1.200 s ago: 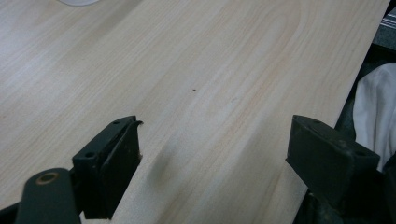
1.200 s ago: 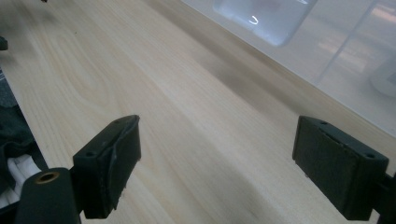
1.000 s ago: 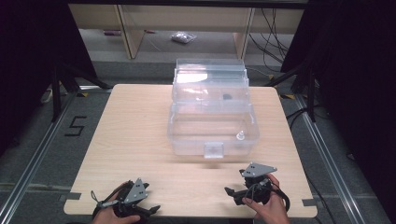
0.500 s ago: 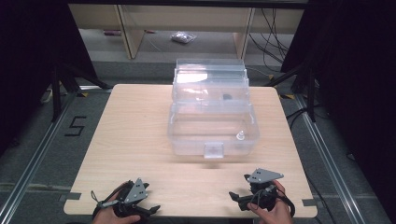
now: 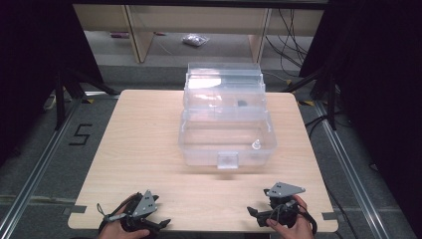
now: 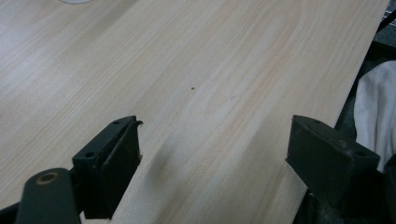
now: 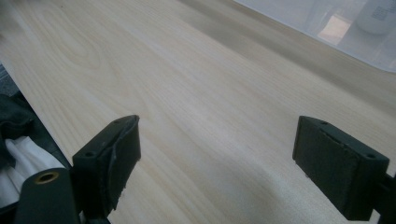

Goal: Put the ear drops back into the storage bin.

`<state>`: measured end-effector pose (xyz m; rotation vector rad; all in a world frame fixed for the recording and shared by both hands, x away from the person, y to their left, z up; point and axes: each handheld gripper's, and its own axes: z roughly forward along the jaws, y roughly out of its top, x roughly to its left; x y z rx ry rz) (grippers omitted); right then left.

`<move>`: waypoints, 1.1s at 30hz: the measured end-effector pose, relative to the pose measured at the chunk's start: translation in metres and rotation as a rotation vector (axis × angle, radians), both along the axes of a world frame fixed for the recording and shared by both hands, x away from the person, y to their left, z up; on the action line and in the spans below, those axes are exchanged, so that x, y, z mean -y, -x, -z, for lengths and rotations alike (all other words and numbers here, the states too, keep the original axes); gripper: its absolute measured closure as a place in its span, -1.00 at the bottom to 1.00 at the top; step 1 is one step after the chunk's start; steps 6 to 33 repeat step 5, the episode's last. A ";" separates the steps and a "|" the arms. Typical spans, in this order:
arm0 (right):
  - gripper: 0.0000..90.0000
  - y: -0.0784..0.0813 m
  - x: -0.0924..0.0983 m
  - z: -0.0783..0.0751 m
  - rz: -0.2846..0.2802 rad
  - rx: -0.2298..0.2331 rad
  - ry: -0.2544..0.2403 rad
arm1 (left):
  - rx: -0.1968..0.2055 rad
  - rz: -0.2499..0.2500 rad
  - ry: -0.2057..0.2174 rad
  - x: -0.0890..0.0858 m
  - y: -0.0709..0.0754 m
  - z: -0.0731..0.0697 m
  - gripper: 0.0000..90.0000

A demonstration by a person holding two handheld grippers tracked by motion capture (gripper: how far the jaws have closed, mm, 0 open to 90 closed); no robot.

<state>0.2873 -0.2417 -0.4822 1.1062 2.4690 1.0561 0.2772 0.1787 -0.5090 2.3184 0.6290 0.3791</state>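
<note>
A clear plastic tiered storage box (image 5: 226, 127) stands open mid-table (image 5: 144, 149). Well short of it, at the table's near edge, the left gripper (image 5: 158, 225) and the right gripper (image 5: 255, 215) rest with jaws spread wide, holding nothing.

A black "5" is marked on the grey floor (image 5: 79, 135) left of the table (image 5: 144, 149); nothing else is readable

Left gripper (image 5: 158, 222) low at near edge, right gripper (image 5: 255, 213) likewise (both jaws spread wide), hands wrapped behind
</note>
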 end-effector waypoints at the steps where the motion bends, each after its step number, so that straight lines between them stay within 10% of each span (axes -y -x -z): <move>1: -0.64 0.000 0.000 0.000 0.000 0.000 0.000 | 0.001 0.000 0.000 0.000 0.000 0.000 -0.63; 33: -0.64 -0.001 0.000 0.000 -0.003 -0.002 0.002 | 0.002 0.000 0.002 0.000 0.000 0.000 -0.63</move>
